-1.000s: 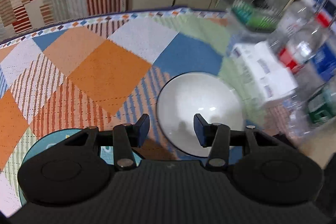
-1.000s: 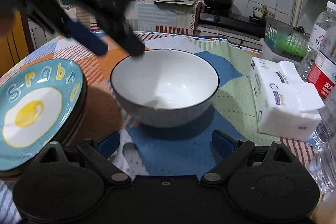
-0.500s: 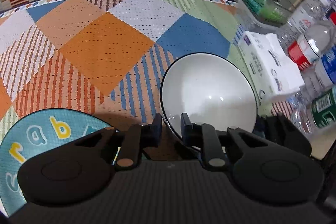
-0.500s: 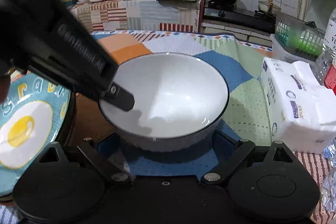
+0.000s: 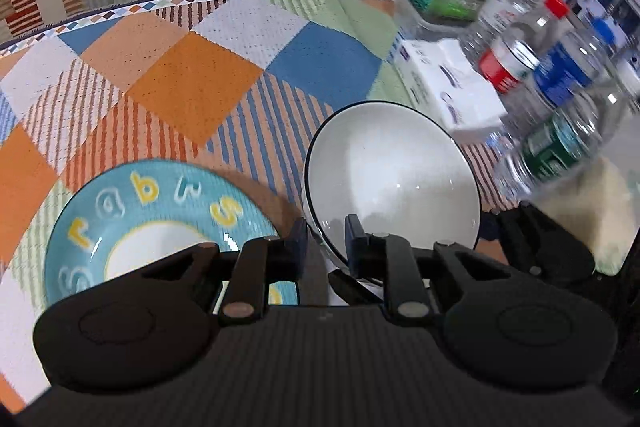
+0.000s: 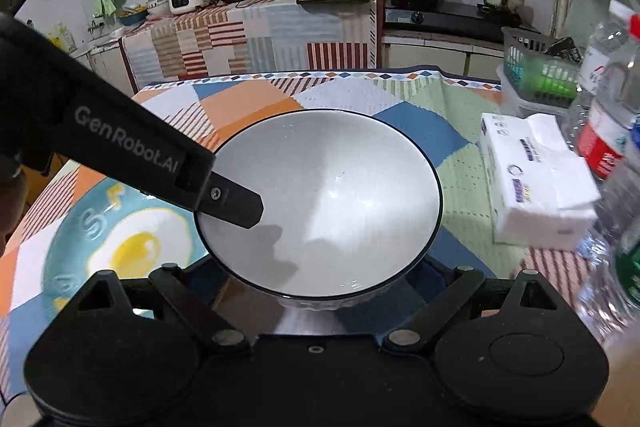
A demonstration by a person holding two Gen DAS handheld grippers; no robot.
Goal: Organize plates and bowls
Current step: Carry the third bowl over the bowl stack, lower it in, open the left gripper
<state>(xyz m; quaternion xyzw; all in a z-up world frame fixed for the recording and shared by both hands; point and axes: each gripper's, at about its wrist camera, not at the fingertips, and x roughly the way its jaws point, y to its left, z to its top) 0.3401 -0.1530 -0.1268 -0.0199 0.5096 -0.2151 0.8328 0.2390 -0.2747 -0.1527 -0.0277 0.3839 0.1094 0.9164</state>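
Observation:
A white bowl with a dark rim hangs tilted above the patchwork tablecloth. My left gripper is shut on its near-left rim, one finger inside and one outside. In the right wrist view that inside finger lies in the bowl. My right gripper stands open and wide below the bowl's near side, its pads hidden under it. A blue plate with letters and a fried-egg picture lies to the bowl's left.
A white tissue pack lies right of the bowl. Several plastic bottles crowd the table's right edge, with a grey basket behind them. Beyond the table stands a kitchen counter.
My left gripper closed on the bowl's rim, and the bowl has come up off the cloth. Both grippers rose; the blue plate shows more in the left wrist view.

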